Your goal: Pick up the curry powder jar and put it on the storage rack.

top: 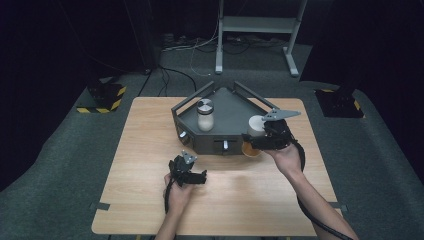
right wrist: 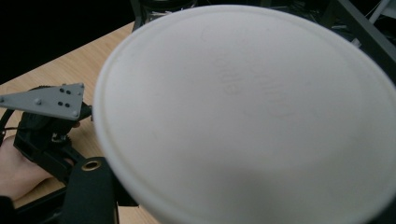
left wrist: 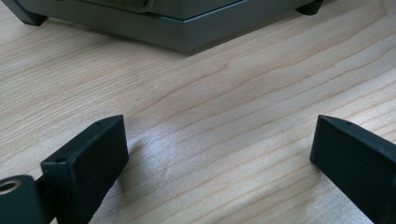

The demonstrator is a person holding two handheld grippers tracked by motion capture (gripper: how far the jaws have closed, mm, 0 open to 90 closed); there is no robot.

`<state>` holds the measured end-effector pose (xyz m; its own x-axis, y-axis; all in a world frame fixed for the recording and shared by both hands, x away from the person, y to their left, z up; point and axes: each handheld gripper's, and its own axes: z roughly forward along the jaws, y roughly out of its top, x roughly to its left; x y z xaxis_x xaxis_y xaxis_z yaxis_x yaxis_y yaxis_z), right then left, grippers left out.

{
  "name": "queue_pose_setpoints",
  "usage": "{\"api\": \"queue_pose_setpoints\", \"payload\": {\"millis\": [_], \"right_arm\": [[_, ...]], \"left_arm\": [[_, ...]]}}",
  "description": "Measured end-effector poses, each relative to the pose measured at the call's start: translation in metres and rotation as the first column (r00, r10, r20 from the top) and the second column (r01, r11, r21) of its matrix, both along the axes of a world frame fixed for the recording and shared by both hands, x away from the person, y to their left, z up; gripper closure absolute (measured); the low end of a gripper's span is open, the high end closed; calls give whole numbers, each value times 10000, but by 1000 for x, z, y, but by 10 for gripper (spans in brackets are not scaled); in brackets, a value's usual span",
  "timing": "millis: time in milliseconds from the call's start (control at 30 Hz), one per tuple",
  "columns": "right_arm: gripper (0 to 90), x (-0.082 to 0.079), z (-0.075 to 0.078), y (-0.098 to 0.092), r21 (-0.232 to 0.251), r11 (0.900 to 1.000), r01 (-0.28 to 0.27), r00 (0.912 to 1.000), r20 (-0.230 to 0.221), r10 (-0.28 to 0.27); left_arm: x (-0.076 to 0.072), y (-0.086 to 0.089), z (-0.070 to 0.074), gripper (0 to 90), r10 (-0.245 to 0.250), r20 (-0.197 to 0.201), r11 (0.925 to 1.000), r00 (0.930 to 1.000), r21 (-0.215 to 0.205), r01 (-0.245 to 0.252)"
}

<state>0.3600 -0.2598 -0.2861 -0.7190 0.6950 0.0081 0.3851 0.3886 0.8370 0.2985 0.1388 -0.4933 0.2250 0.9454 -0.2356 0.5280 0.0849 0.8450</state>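
My right gripper [top: 261, 141] is shut on a jar [top: 255, 125] with a white lid and orange contents. It holds the jar just off the table at the front right corner of a grey tray [top: 232, 102]. In the right gripper view the white lid [right wrist: 247, 116] looms close and hides the jaws' tips. Inside the tray a second jar [top: 205, 115], pale with a silver lid, stands upright. My left gripper [top: 202, 176] rests low over the wooden table [top: 150, 125] in front of the tray. It is open [left wrist: 219, 140], with bare wood between the jaws.
The tray has raised rails at its back and small knobs on its front wall [top: 225, 145]; its base [left wrist: 187, 32] lies just ahead of the left gripper. A metal stand [top: 255, 30] and cables lie on the floor beyond the table. Dark floor surrounds the table.
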Motion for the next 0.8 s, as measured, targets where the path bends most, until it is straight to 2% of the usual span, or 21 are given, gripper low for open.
{"api": "queue_pose_setpoints", "payload": {"millis": [100, 467, 800], "right_arm": [[341, 7, 7, 5, -99, 9999, 80, 10000, 53, -80], [343, 31, 25, 18, 41, 9992, 403, 9992, 25, -403], [343, 51, 30, 39, -42, 9964, 848, 9964, -18, -848]], "left_arm": [[0, 0, 0, 43, 10, 4, 10000, 10000, -10, -10], [0, 0, 0, 43, -11, -9, 10000, 10000, 19, 11], [0, 0, 0, 45, 3, -2, 10000, 10000, 19, -3]]}}
